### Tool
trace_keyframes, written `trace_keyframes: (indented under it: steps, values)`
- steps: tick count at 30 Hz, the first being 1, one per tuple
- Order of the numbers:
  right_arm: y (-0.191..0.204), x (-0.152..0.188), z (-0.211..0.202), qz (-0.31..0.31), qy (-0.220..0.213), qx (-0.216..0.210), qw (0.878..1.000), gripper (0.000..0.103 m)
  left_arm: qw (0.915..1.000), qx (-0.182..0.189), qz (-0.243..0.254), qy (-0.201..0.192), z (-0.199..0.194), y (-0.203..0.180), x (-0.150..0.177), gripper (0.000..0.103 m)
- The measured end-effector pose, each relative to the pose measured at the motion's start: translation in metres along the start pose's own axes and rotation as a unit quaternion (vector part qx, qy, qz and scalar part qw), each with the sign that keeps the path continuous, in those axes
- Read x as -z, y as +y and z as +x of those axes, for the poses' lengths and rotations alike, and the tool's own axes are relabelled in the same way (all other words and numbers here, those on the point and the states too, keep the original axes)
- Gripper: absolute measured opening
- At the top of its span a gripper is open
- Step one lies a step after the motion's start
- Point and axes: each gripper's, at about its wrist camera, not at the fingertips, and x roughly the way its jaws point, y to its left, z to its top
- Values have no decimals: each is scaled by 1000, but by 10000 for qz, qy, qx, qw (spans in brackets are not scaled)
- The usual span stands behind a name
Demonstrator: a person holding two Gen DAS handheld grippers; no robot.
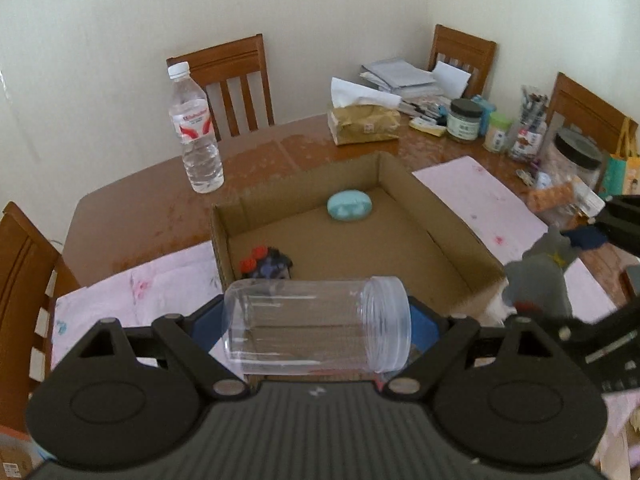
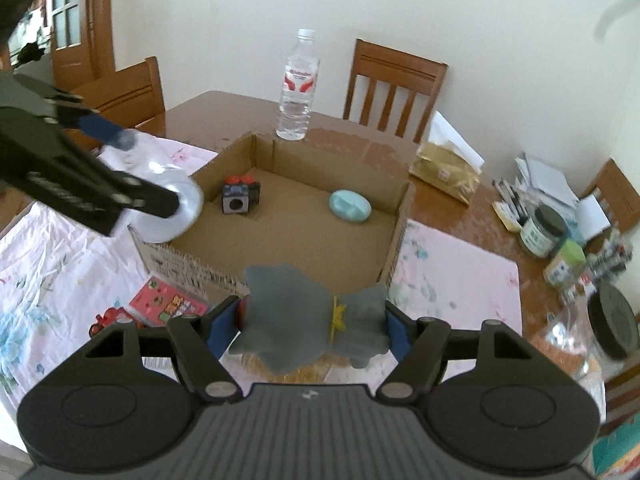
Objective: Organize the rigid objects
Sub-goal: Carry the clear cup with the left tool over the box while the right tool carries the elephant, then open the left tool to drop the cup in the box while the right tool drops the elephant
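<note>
Left claw (image 1: 318, 330): mine, clenched on jar (image 1: 316, 326), held sideways above box (image 1: 440, 216) near wall. Right claw (image 2: 312, 326): grasping grey toy (image 2: 292, 312). Risk: smooth jar slipping, claws colliding over box.

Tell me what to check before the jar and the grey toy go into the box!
1. Left tool holds the clear jar firmly: ok.
2. Right tool holds the grey toy firmly: ok.
3. Cardboard box is open on top: ok.
4. Free floor between the dark cube and teal oval: ok.
5. Jar is already past the box's rim: cannot tell.
6. The two tools are clear of each other: ok.
</note>
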Motion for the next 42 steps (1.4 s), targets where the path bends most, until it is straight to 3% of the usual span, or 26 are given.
trace_keyframes:
  steps: [3,7,16,21,29,34,42]
  values:
    - [-4,-11,12,-73,2,-117,9999,77,9995,-52,-300,22,17,4,-5,91]
    - [-10,-23,31,-168,39,-289,9994,77,9982,-277,-537,-50,28,6,-1,102]
    - [-22,-51,81,-377,221,-461,9980,77,9916,-769,-1031,94,18,18,35,102]
    - [-30,-72,107,-377,277,-414,9980,77,9859,-1192,-1174,84,1,25,53,102]
    - [-40,-104,136,-304,179,-156,9993,78,9789,-1357,-1500,288,-11,38,78,102]
    - [-41,-109,140,-228,154,52,9996,101,9788,-1313,-1518,417,-12,37,91,102]
    - [-36,-89,115,-112,248,115,9996,103,9798,-1194,-1510,547,-11,35,99,102]
